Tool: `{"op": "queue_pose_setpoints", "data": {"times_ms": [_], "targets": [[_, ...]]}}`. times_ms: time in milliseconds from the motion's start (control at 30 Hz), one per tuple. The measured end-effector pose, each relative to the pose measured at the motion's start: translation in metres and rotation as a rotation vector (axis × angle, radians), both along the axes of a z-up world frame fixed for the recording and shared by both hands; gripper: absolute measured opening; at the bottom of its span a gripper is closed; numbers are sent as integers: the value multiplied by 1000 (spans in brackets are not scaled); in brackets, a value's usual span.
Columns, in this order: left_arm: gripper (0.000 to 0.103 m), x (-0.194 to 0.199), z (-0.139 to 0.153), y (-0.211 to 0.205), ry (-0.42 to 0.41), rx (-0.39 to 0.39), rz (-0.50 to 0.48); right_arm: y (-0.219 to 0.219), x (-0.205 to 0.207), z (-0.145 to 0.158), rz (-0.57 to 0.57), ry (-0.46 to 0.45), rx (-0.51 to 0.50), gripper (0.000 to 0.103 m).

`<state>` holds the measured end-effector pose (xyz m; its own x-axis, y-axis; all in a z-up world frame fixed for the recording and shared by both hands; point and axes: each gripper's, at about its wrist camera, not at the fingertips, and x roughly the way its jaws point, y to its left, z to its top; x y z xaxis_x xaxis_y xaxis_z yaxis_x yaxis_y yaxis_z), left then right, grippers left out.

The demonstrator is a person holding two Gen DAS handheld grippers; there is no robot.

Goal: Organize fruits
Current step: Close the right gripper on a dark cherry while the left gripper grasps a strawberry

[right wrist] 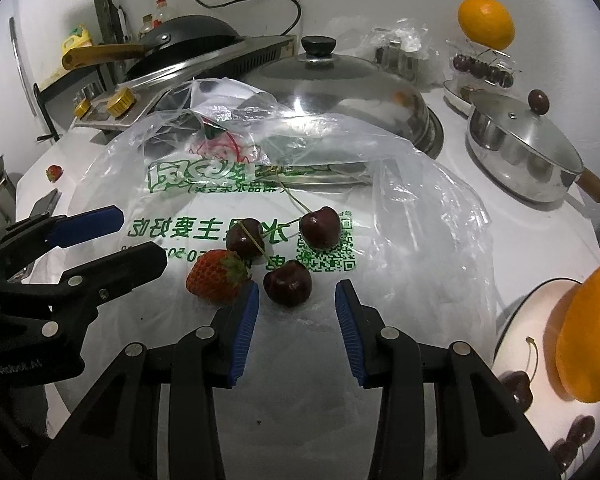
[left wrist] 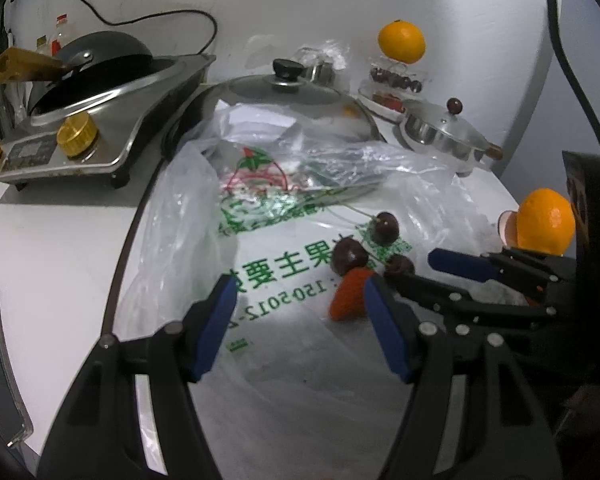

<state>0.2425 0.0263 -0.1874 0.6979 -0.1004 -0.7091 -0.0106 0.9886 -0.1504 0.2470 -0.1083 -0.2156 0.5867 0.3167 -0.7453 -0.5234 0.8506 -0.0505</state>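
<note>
I am on the picking step: my right gripper (right wrist: 296, 308) has wide, empty jaws with a cherry (right wrist: 287, 283) just ahead between them, so next I push in and squeeze softly; my left gripper (left wrist: 300, 312) is open too, holding nothing.

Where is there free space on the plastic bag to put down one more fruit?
The bag is bare right of the cherries, toward the plate, and in the near part under the right tool. It is crowded around the strawberry, where the left tool reaches in.
</note>
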Motion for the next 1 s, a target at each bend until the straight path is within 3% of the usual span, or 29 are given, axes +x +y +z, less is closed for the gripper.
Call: {"op": "queue_pose_setpoints", "data": {"times_ms": [600, 833, 1000], "targets": [[67, 2, -5, 4, 11, -7, -6, 10, 14, -6, 21, 22, 7, 42], [67, 4, -6, -3, 19, -2, -23, 9, 15, -11, 32, 36, 7, 30], [67, 7, -6, -11, 23, 4, -44, 3, 12, -7, 29, 18, 23, 30]]}}
